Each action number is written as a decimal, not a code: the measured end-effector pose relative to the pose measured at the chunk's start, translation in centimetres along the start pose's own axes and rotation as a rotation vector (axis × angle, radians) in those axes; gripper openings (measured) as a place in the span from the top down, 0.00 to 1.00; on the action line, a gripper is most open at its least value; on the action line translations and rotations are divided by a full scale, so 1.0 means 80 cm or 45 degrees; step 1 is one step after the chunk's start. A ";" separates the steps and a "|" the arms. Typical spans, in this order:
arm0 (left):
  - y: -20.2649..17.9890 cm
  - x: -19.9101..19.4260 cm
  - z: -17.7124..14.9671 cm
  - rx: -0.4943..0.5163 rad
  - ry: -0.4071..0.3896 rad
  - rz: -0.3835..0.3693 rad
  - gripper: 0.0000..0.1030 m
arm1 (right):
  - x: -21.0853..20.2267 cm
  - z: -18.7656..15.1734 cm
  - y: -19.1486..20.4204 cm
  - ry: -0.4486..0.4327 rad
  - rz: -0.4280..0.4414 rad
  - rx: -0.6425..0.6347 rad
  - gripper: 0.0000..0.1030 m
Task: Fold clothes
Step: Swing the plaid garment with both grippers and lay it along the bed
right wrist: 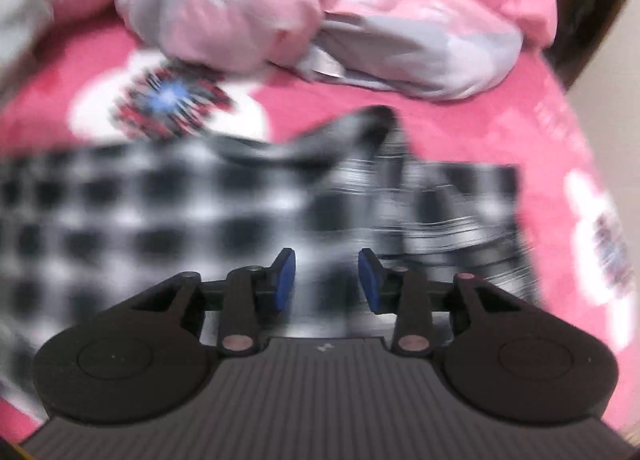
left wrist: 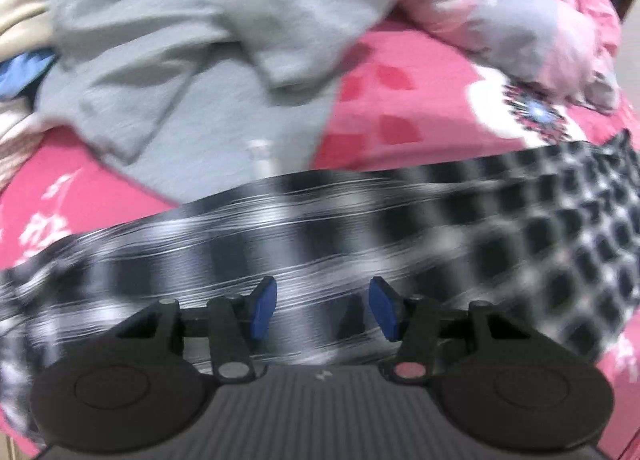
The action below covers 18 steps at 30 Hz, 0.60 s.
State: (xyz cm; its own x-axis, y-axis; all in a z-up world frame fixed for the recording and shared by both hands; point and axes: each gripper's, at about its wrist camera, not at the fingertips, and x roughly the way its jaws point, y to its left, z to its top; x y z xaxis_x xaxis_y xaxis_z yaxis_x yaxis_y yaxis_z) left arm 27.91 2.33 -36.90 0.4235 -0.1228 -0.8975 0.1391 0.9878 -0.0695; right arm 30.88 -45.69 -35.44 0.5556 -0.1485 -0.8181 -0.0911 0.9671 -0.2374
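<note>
Both views are motion-blurred. The black-and-white checked garment (left wrist: 360,227) lies spread on a pink floral bedsheet (left wrist: 400,107), right under both tools.

Left tongs (left wrist: 322,310): blue pads (left wrist: 264,310) spread apart, nothing between them, checked cloth showing through the gap below. Whether the pads touch the fabric can't be told through the blur.

Right tongs (right wrist: 326,282): blue pads (right wrist: 285,280) also spread, nothing pinched, hanging over the same checked garment (right wrist: 200,203). In this view one end of the garment rises into a raised, pointed fold (right wrist: 372,127) near the middle of the sheet; the far edge on the right ends in a straight line against the pink.

Behind the checked piece in the left wrist view sits a crumpled grey garment (left wrist: 180,71), lying partly on the sheet and just beside the checked cloth's upper edge. A small pale upright thing near that edge is too blurred to name. At far left are beige cloth (left wrist: 28,11) and a bit of blue fabric (left wrist: 20,67), stacked at the edge of the pile.

Toward the back right is a bunched pink and grey-lilac quilt (right wrist: 320,11), resting on the pink floral bedsheet (right wrist: 480,127). A white flower print with a blue centre (right wrist: 172,99) shows on the sheet between the quilt and the checked garment.
</note>
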 end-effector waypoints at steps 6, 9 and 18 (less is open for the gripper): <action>-0.074 0.008 0.003 0.117 0.009 -0.087 0.49 | 0.048 0.003 -0.025 -0.034 -0.037 -0.238 0.60; -0.102 0.010 0.000 0.155 0.028 -0.117 0.49 | 0.068 0.024 -0.069 -0.081 -0.039 -0.097 0.61; -0.167 0.024 0.008 0.234 0.050 -0.190 0.49 | 0.083 0.053 -0.264 -0.239 -0.088 0.780 0.59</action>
State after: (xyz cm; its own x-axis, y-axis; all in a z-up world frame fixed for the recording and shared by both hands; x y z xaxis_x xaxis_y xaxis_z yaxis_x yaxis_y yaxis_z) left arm 27.43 -11.16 -37.38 0.3516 -0.2588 -0.8997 0.3594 0.9247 -0.1256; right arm 39.97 -66.23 -33.67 0.6833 -0.2296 -0.6931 0.4079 0.9074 0.1015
